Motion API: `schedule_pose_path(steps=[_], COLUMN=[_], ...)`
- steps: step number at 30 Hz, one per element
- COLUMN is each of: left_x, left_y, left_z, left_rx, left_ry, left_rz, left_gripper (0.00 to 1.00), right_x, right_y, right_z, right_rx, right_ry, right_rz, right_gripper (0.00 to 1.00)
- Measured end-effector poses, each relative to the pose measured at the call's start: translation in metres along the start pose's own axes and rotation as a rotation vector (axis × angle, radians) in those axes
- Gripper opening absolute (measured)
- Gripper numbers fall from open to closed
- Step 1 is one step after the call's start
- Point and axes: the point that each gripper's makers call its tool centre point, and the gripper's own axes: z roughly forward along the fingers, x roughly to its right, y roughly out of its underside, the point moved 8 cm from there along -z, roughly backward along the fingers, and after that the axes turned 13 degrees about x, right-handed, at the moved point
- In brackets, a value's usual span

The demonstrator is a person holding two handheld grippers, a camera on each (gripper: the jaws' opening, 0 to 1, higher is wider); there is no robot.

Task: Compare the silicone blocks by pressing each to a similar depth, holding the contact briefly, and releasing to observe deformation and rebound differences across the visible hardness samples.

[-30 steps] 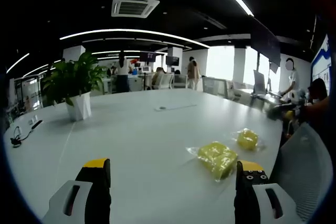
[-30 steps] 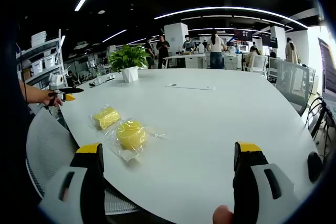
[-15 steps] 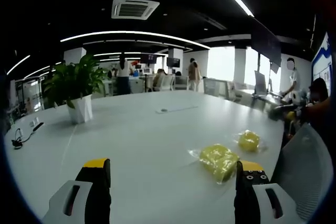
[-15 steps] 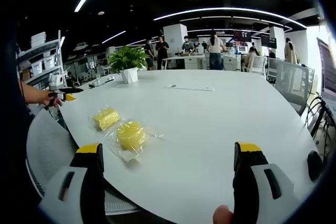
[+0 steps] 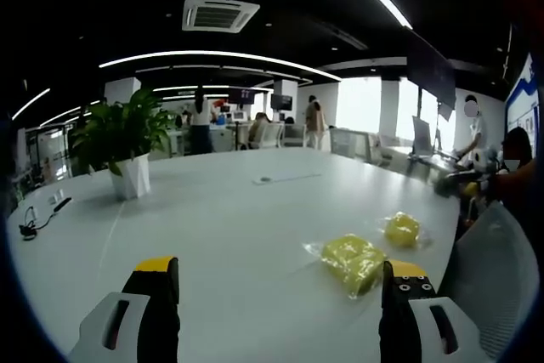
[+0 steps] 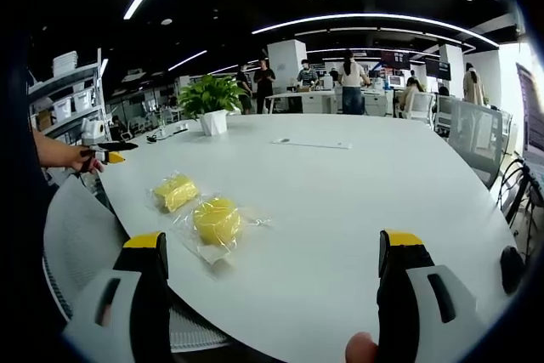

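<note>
Two yellow silicone blocks in clear plastic wrap lie on a white table. In the left gripper view the squarish block (image 5: 353, 260) lies just left of my right jaw tip and the rounder block (image 5: 401, 229) sits beyond it. My left gripper (image 5: 276, 282) hangs open above the table with nothing between its jaws. In the right gripper view the round block (image 6: 216, 220) lies ahead and left, with the squarish block (image 6: 175, 192) farther left. My right gripper (image 6: 274, 257) is open and holds nothing, its jaws wide apart over the table's near edge.
A potted plant (image 5: 121, 142) stands far left on the table (image 5: 238, 218), with a cable (image 5: 34, 218) near its edge. A grey mesh chair (image 6: 81, 244) sits by the table (image 6: 340, 201) edge. A hand holding the other gripper (image 6: 102, 152) shows at far left. People stand in the office behind.
Both views have drifted only slightly; the blocks lie where they were and both grippers stay open.
</note>
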Motion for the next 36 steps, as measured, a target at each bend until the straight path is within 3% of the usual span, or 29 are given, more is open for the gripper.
schedule_pose_path(steps=[36], left_x=[0.018], left_y=[-0.013], left_z=[-0.003], left_rx=[-0.002], left_ry=[-0.007], left_rz=[-0.003], left_gripper=[1.0], right_x=[-0.009], right_y=[0.002], right_z=[-0.001], right_rx=[0.016], right_ry=[-0.005], right_rz=[0.015], right_gripper=[0.97])
